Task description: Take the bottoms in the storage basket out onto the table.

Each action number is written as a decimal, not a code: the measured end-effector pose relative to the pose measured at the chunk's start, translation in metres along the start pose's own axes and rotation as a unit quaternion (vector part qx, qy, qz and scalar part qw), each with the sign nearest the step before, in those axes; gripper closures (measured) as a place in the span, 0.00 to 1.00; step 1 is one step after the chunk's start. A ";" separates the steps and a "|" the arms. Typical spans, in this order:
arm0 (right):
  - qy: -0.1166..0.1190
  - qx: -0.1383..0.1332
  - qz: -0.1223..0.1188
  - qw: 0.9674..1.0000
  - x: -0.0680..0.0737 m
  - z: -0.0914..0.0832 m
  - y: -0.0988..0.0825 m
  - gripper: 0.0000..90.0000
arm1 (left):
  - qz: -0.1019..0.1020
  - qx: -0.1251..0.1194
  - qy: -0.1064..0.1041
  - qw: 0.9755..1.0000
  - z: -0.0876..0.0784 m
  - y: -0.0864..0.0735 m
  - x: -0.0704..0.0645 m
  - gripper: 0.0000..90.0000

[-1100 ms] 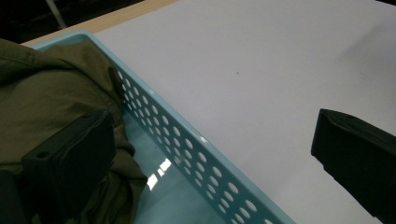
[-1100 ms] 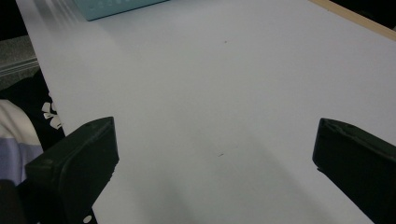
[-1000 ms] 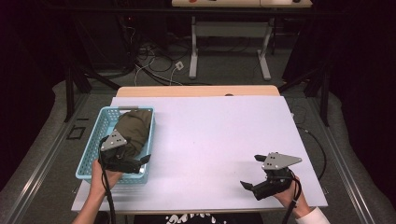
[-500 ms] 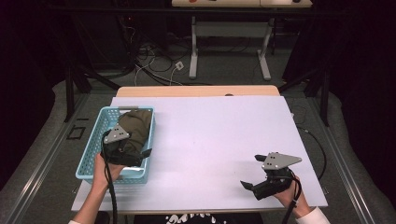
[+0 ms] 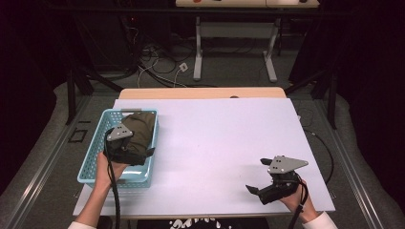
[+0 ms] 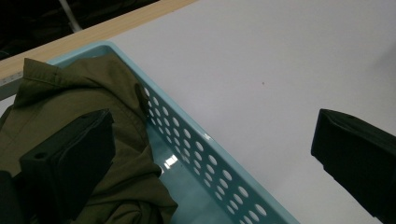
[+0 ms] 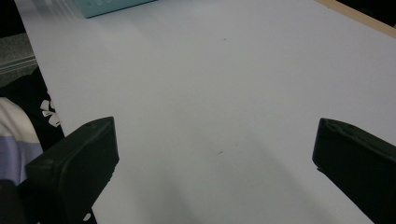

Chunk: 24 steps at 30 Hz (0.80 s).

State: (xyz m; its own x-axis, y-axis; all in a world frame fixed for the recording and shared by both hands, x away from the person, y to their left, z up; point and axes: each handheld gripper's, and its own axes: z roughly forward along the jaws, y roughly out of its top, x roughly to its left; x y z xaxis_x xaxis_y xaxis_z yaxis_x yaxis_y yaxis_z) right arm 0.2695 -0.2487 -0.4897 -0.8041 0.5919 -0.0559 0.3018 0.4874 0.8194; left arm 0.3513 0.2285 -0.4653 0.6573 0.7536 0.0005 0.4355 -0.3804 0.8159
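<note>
Olive cloth (image 6: pixel 70 107) under the wide-spread left tongs (image 6: pixel 210 154) straddling the basket wall (image 6: pixel 205 163); right tongs (image 5: pixel 265 183) gape over bare table (image 7: pixel 210 93).

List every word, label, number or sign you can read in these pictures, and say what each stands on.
No text can be read.
White print on the person's black shirt: too blurred and cut off to read.
Blue basket, olive garment, white table top, left gripper, right gripper: no markings visible.

The left gripper (image 5: pixel 130 151) hides part of the olive garment (image 5: pixel 139 128) in the basket (image 5: pixel 93 157).
</note>
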 end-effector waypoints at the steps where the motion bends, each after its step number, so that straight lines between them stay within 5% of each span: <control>1: -0.001 0.000 0.000 1.000 0.000 0.000 0.000 0.00 | 0.000 -0.001 0.000 1.000 0.000 0.000 0.001 0.00; 24: 0.000 0.005 -0.002 1.000 0.000 0.000 0.000 0.01 | -0.001 0.023 0.015 1.000 0.009 0.007 0.020 0.00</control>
State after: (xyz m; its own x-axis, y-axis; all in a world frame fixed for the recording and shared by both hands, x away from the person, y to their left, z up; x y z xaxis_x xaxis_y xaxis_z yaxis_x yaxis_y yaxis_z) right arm 0.2699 -0.2488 -0.4900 -0.8051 0.5901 -0.0592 0.3039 0.4961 0.8134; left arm 0.3730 0.2364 -0.4651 0.6374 0.7703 0.0169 0.4657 -0.4026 0.7881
